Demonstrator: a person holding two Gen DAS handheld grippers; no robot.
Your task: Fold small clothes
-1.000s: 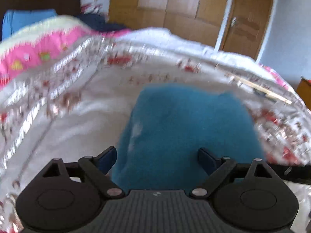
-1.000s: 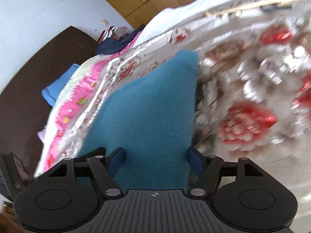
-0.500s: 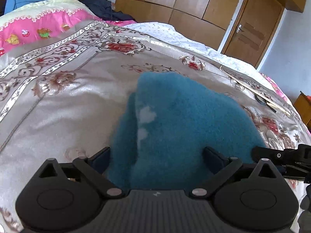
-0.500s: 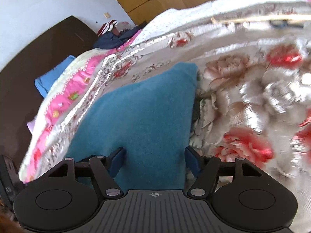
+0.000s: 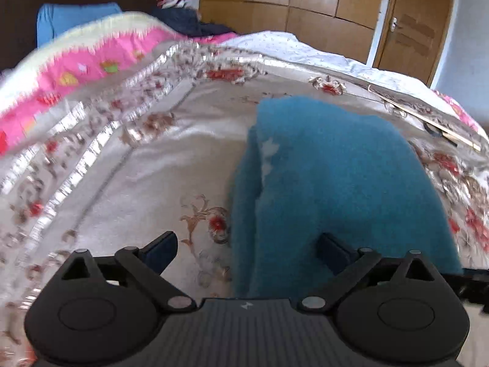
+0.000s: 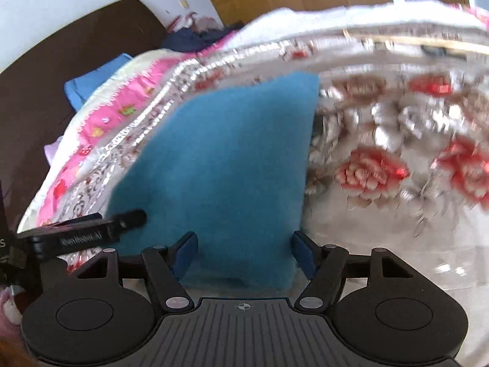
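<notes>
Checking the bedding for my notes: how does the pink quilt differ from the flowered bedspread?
The pink quilt has a cream scalloped edge and small cartoon prints; the flowered bedspread is shiny silver-white with red flowers. The blue garment lies on the bedspread, not the quilt. Both cover the same bed.

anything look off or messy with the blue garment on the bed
Slightly. The teal garment lies folded on the floral bedspread, but its left edge isn't flush: an under layer sticks out beside the top layer, with pale specks along the seam. No damage is visible.
</notes>
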